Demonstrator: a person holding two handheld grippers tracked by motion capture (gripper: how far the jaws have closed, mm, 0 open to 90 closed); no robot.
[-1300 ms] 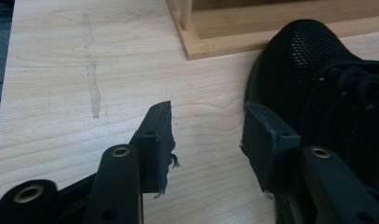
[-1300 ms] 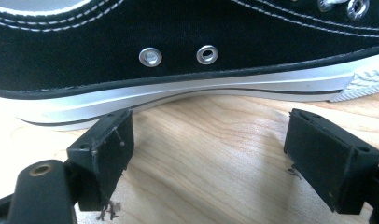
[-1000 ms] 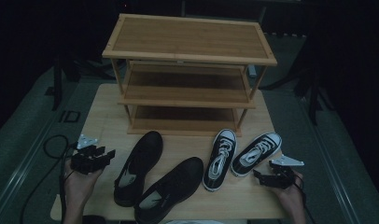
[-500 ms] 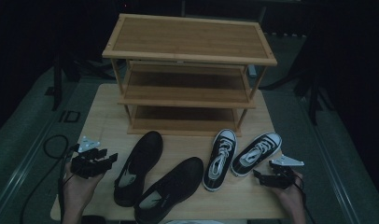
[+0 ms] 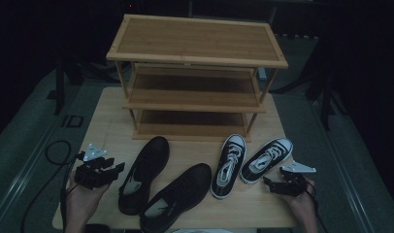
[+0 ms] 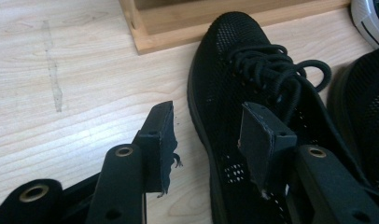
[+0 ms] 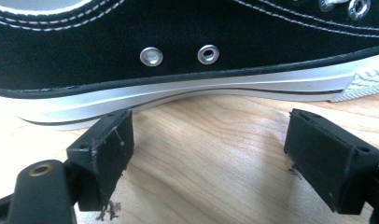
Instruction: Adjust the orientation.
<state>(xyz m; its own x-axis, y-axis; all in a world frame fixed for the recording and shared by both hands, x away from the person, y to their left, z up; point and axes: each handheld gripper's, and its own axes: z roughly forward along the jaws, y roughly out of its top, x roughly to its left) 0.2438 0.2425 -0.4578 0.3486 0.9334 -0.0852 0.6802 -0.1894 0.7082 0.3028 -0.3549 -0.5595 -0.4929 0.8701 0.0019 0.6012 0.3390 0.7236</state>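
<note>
Two pairs of shoes lie on the table [image 5: 107, 126] in front of the three-tier wooden rack [image 5: 195, 73], toes towards it, so they seem lined up for shelving, one gripper per pair. The left gripper [image 5: 100, 170] rests low at the table's near left edge with the black mesh shoe [image 5: 142, 172] just to its right; in the left gripper view its jaws stand moderately apart with nothing between them, the right jaw hanging over that shoe's [image 6: 253, 88] side wall near the laces, the left jaw over bare wood. The second black shoe [image 5: 178, 196] lies beyond the first. The right gripper [image 5: 282, 184] sits at the near right, and the black-and-white sneaker [image 5: 265, 159] lies just ahead of it; its jaws gape wide and empty, aimed at the sneaker's [image 7: 187, 56] white sole, close but apart. The other sneaker [image 5: 229, 165] lies past that one, to the gripper's left
</note>
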